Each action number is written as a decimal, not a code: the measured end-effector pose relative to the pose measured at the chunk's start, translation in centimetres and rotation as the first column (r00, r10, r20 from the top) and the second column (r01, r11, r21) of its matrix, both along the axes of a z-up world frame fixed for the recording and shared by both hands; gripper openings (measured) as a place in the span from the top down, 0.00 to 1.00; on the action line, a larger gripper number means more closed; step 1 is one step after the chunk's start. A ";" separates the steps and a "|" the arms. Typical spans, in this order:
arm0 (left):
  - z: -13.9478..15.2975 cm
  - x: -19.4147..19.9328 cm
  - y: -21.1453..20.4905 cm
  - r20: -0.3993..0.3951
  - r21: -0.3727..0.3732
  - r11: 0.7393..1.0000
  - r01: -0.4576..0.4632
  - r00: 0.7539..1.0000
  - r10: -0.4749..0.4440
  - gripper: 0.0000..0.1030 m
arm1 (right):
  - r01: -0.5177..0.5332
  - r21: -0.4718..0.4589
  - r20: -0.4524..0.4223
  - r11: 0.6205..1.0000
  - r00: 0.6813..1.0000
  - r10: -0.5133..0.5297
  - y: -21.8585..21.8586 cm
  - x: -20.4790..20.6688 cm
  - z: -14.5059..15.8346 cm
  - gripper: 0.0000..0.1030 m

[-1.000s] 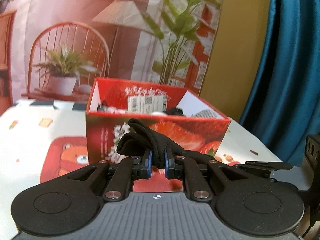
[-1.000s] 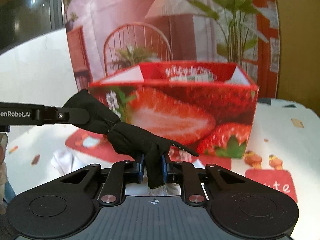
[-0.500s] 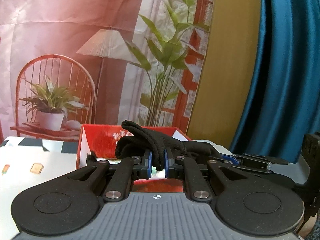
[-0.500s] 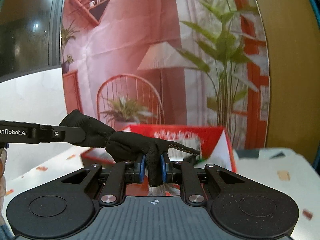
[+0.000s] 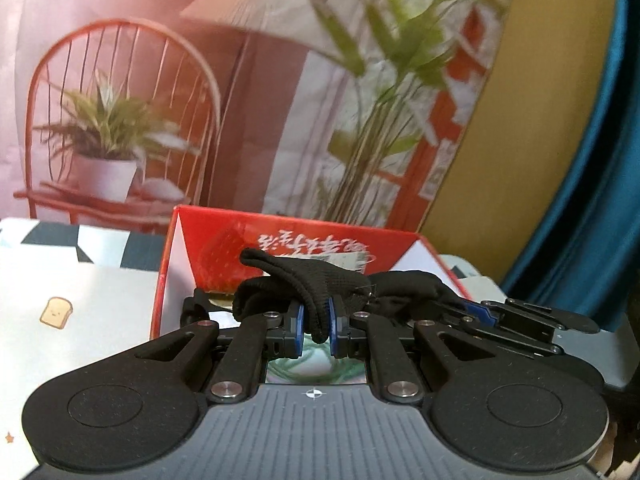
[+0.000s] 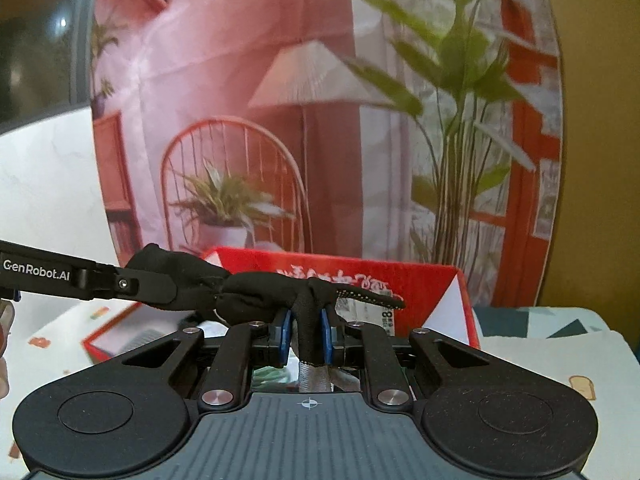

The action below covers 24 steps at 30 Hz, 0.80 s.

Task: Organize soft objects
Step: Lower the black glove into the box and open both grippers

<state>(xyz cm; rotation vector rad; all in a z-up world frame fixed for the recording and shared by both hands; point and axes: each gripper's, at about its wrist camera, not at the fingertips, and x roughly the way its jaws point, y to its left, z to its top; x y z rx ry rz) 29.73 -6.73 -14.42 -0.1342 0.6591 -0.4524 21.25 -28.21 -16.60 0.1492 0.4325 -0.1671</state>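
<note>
A black knit glove (image 5: 320,284) is stretched between both grippers, over the open top of a red strawberry-print box (image 5: 208,240). My left gripper (image 5: 314,326) is shut on one end of the glove. My right gripper (image 6: 305,334) is shut on the other end, with the glove's (image 6: 264,292) dotted fingers pointing right. In the left wrist view the right gripper (image 5: 476,312) comes in from the right. In the right wrist view the left gripper (image 6: 160,290) reaches in from the left. Inside the red box (image 6: 420,280) I see light-coloured items, partly hidden by the glove.
The box stands on a table with a patterned cloth (image 5: 60,312). A printed backdrop (image 5: 160,80) with a chair, lamp and plants hangs behind it. A blue curtain (image 5: 580,200) is at the right. A glimpse of a hand (image 6: 3,344) shows at the left edge.
Both grippers have risen and moved forward with the glove, from in front of the box's strawberry side to over its open top. The grip on the glove is unchanged.
</note>
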 end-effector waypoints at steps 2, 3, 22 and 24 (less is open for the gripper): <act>-0.5 1.4 -0.1 -0.023 0.007 1.000 -0.011 1.000 0.012 0.88 | 0.002 0.004 -0.033 1.000 0.999 -0.002 -0.4 1.4 -0.4 0.86; -0.7 2.0 -0.2 -0.030 0.010 1.000 -0.015 0.999 0.015 0.88 | 0.004 0.006 -0.048 1.000 0.999 -0.003 -0.6 2.0 -0.6 0.86; -1.5 3.5 0.1 -0.001 0.073 0.997 -0.030 1.000 0.030 0.33 | 0.078 -0.050 -0.172 0.996 0.981 -0.086 -1.5 4.2 -2.1 0.62; -1.1 3.0 0.3 0.012 0.079 0.996 -0.037 0.999 0.036 0.33 | 0.086 -0.052 -0.160 0.995 0.983 -0.093 -1.5 3.6 -1.6 0.61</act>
